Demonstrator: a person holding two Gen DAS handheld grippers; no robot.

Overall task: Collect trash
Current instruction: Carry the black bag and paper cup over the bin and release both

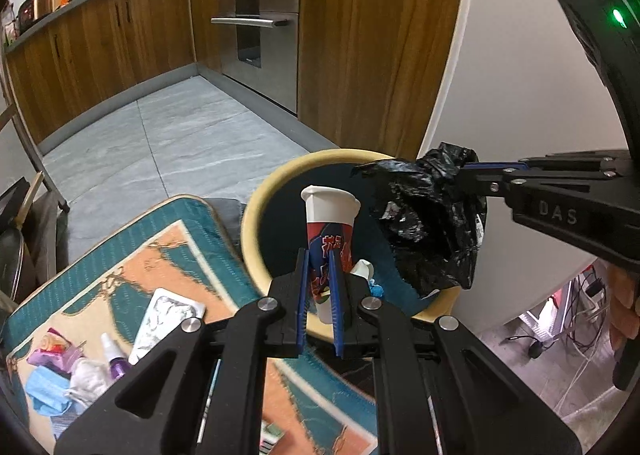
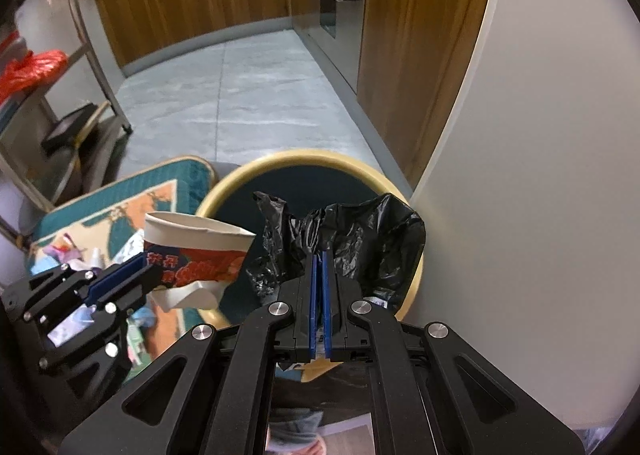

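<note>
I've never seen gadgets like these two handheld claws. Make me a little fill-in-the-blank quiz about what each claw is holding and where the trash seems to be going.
1. The left gripper is shut on a crushed paper ____.
2. The right gripper pinches a crumpled plastic bag whose colour is ____.
3. Both items hang over a round bin whose rim is coloured ____.
4. More trash, such as a blue face mask, lies on a patterned ____.

Missing words: cup; black; yellow; mat

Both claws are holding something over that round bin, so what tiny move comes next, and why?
Probably lower the left gripper and let go: its crushed paper cup already hangs over the bin, while the right gripper holds the black bag at the rim.
</note>
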